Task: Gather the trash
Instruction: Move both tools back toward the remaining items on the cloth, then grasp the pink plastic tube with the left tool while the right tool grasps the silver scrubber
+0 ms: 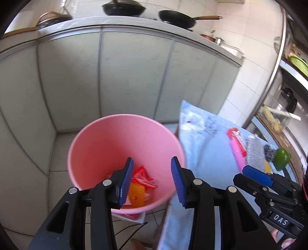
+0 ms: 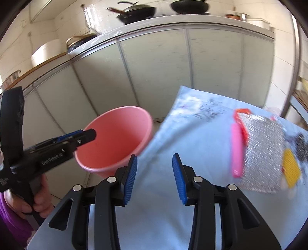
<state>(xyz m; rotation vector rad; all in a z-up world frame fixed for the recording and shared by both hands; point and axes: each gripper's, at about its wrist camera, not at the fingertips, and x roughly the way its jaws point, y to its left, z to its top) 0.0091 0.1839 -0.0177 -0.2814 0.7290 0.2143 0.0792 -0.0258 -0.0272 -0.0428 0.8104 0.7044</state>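
A pink bin point(image 1: 107, 146) stands on the floor beside the table; red and orange wrappers point(image 1: 141, 184) lie in its bottom. My left gripper point(image 1: 152, 180) is open and empty above the bin's near rim. It also shows in the right wrist view point(image 2: 80, 137). My right gripper point(image 2: 155, 177) is open and empty over the light blue tablecloth point(image 2: 192, 146), and shows in the left wrist view point(image 1: 256, 174). On the cloth lie a silver foil packet point(image 2: 263, 155), a pink strip point(image 2: 237, 150), a red wrapper point(image 2: 241, 117) and a yellow piece point(image 2: 291, 169).
A green pepper point(image 1: 282, 158) and a dark scrubber point(image 1: 269, 152) lie at the table's far right. Pale cabinet doors point(image 1: 130, 77) stand behind the bin under a counter with pans point(image 1: 179, 18). A shelf unit point(image 1: 279, 115) stands at the right.
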